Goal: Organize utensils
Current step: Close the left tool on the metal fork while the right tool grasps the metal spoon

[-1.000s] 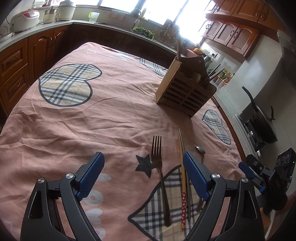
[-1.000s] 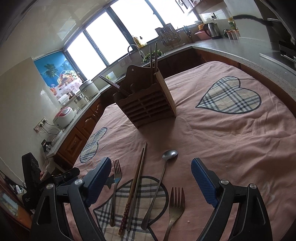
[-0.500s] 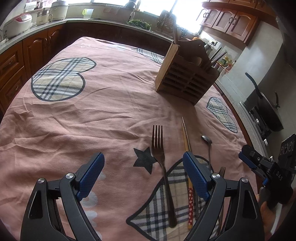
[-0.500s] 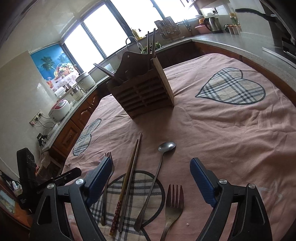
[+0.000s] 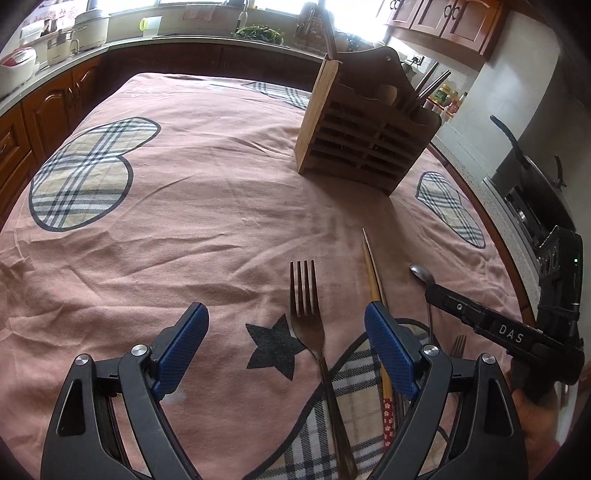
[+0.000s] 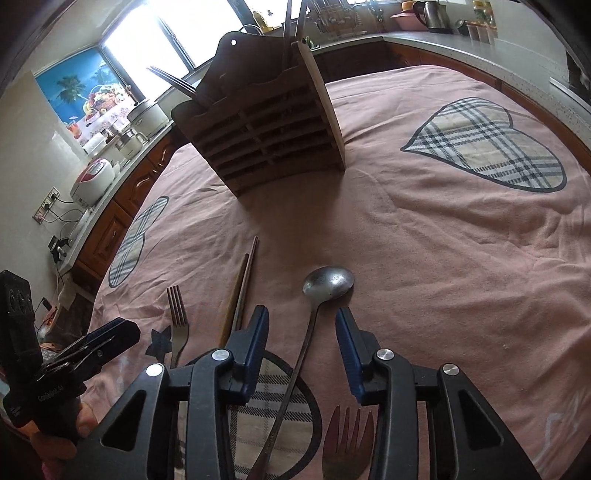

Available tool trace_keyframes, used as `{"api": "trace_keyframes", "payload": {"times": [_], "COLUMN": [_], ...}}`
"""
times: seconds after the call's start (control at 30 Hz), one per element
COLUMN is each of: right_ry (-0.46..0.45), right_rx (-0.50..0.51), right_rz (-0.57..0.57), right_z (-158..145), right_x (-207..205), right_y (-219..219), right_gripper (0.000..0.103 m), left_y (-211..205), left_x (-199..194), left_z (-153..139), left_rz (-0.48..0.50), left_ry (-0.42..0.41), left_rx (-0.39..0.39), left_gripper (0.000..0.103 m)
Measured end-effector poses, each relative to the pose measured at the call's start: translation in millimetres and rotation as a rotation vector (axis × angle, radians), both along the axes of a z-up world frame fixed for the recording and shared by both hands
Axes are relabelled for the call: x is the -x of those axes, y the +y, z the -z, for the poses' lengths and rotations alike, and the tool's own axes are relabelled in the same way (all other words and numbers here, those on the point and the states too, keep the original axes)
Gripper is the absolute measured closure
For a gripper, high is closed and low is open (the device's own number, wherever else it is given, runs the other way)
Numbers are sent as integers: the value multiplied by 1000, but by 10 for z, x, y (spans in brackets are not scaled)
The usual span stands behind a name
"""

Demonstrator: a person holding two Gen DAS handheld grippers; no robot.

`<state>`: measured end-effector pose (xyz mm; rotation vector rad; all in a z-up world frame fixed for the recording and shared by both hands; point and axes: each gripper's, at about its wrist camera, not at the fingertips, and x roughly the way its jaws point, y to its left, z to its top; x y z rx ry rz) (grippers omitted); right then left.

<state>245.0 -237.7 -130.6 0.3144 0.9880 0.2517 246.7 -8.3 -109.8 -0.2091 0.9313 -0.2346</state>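
Note:
A wooden utensil holder [image 5: 364, 147] stands on the pink tablecloth [image 5: 184, 206], with some utensils in it; it also shows in the right wrist view [image 6: 266, 125]. A fork [image 5: 312, 332], a pair of chopsticks [image 5: 376, 295], a spoon [image 6: 327, 286] and a second fork [image 6: 347, 443] lie in a row in front of it. My left gripper [image 5: 284, 343] is open above the first fork's neck. My right gripper [image 6: 301, 332] is partly closed, its jaws either side of the spoon's handle [image 6: 306, 350], not touching it.
Wooden cabinets and a counter [image 5: 74, 62] with rice cookers [image 6: 92, 177] run around the table. A stove with a black pan [image 5: 532, 173] stands to the right. A kettle [image 6: 432, 14] sits on the far counter. The cloth has plaid heart patches [image 6: 491, 144].
My right gripper has dropped forward over the spoon and its jaws have narrowed around the handle. My left gripper has moved forward and lower toward the first fork, still open.

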Motion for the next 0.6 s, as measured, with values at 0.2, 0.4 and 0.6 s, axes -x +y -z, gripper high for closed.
{"api": "trace_keyframes", "payload": {"times": [0.2, 0.4, 0.6], "right_ry": [29, 32, 46], "right_rx": [22, 24, -44], "right_rz": [-14, -20, -21], "right_z": [62, 79, 96], "right_x": [-98, -131, -111], "right_y": [34, 8, -56], "right_gripper": [80, 96, 98], "left_y": [-102, -269, -247], "left_x": [-193, -309, -335], "left_z": [72, 186, 196], "left_rz": [25, 74, 81], "left_ry": [18, 43, 36], "left_rx": [-18, -59, -48], "left_gripper": [18, 44, 83]}}
